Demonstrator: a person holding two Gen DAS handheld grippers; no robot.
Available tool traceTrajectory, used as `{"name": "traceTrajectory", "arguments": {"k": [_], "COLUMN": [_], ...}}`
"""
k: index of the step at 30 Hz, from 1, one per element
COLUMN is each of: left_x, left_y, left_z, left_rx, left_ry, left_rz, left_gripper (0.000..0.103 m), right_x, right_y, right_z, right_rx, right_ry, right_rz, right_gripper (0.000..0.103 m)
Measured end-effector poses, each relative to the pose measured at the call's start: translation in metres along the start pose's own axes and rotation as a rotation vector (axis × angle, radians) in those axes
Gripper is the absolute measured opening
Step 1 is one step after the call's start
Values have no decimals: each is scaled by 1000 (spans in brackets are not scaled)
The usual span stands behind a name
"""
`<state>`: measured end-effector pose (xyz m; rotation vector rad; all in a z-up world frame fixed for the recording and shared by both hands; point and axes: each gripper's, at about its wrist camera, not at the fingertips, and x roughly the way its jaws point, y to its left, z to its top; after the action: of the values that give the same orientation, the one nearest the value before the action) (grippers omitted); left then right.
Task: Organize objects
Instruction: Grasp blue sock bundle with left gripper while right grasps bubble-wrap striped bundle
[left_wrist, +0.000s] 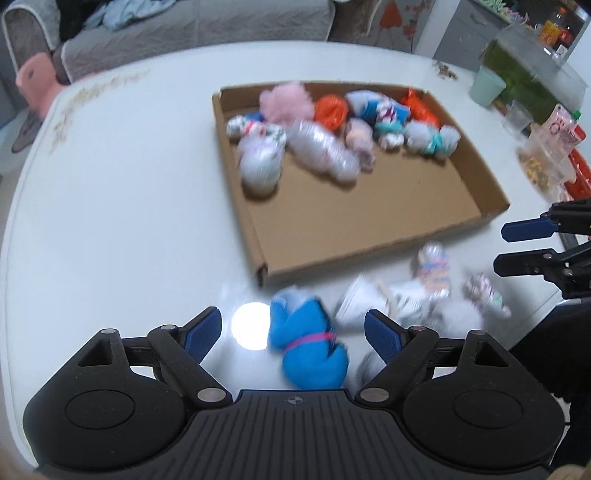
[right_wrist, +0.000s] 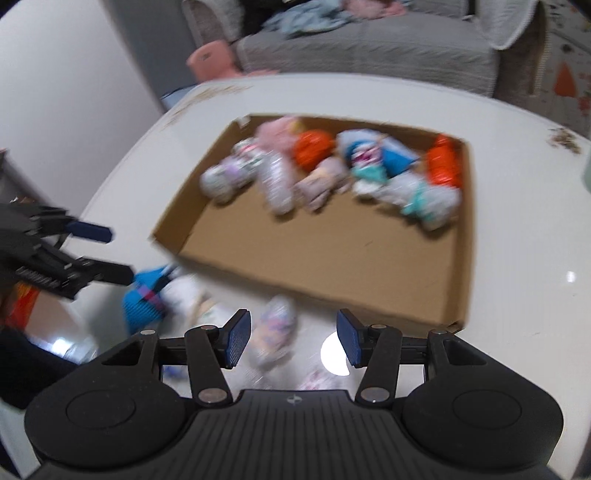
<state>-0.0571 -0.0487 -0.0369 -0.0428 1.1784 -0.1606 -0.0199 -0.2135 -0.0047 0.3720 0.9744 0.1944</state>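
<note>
Left wrist view: left tool (left_wrist: 293, 328) spread wide around a blue sock bundle (left_wrist: 308, 349) on the white table (left_wrist: 110, 206), near the cardboard tray (left_wrist: 369, 218) of rolled socks. Right wrist view: right tool (right_wrist: 293, 338) spread, empty, over a pale bundle (right_wrist: 275, 332) near the tray.

right gripper (right_wrist: 293, 341): jaws stood apart, nothing clamped | pale patterned bundle (right_wrist: 275, 334): lay on the white table (right_wrist: 517, 258) between the fingertips, blurred | cardboard tray (right_wrist: 332, 258): ahead, bundles heaped along its far wall | blue bundle (right_wrist: 142, 304): front-left, beside left gripper (right_wrist: 107, 254), jaws parted
</note>
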Motion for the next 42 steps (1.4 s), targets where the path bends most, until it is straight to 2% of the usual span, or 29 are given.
{"name": "traceTrajectory", "arguments": {"k": [3, 6, 10, 13, 17, 24, 29, 31, 34, 36, 42], "left_x": [5, 13, 26, 37, 46, 58, 63, 64, 63, 61, 56], "left_y": [3, 0, -10, -9, -5, -2, 3, 1, -1, -3, 0], "left_z": [-4, -6, -9, -12, -15, -15, -16, -15, -15, -15, -13], "left_rx": [-11, -31, -24, -24, -18, -20, -55, -34, -12, -4, -24], "left_ry": [12, 37, 52, 73, 73, 69, 71, 64, 51, 46, 52], "left_rz": [6, -11, -18, 6, 46, 50, 30, 41, 55, 57, 42], "left_gripper": [88, 88, 88, 88, 88, 89, 88, 86, 76, 58, 54], "right_x": [7, 11, 32, 49, 64, 81, 80, 80, 83, 84, 84], "right_y": [13, 28, 19, 11, 18, 16, 14, 13, 11, 10, 12], "right_z": [-3, -3, 4, 7, 5, 7, 5, 5, 6, 6, 8], "right_rx": [-67, -126, -41, 26, 7, 46, 70, 80, 111, 121, 126], "right_ry": [31, 31, 77, 119, 161, 197, 203, 202, 208, 206, 187], "right_rz": [38, 40, -22, -49, -86, -102, -72, -53, -29, -24, -29], "right_gripper": [48, 49, 50, 49, 47, 43, 32, 27, 24, 25, 19]}}
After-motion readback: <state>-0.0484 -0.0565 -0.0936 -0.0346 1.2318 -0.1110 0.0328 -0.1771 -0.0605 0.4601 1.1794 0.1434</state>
